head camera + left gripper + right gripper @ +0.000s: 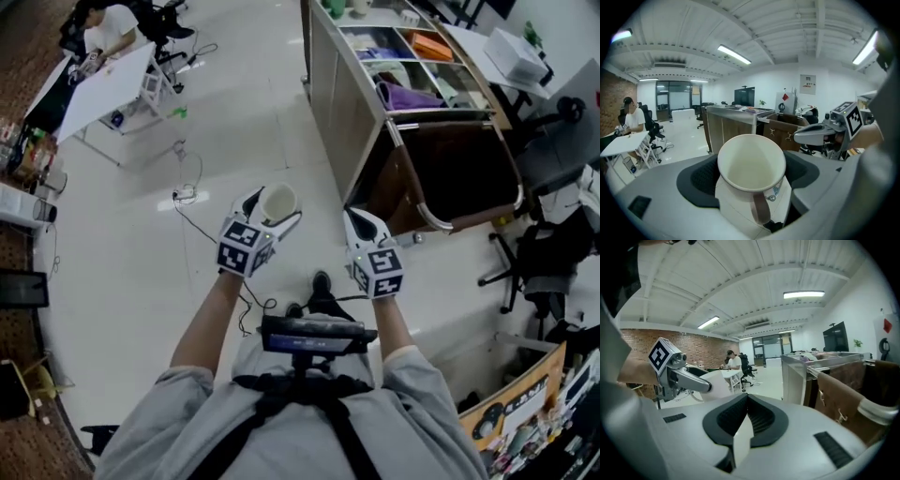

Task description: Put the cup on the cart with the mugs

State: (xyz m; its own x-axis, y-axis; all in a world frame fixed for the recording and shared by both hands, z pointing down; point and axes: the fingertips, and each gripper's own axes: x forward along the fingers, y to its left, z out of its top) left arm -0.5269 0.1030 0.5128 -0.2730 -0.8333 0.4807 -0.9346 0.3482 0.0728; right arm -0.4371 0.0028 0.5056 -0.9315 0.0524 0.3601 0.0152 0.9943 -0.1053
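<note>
Cup in the left gripper, short of the cart

The left gripper [273,212] is clamped on the white cup [751,161], one black pad against each side of it. The cup sits mouth up and bare inside, its handle turned back toward the gripper's body, and it hangs over the pale floor just off the cart's [330,98] near corner, not touching it. The right gripper [360,221] has its jaws pressed together with nothing between them, and is held beside the left one, closer to the cart's brown open bin [459,169]. Well away from the cart on its far left, a person [108,28] sits at a white table [103,89]. A black office chair [544,253] stands off the cart's right side.
</note>
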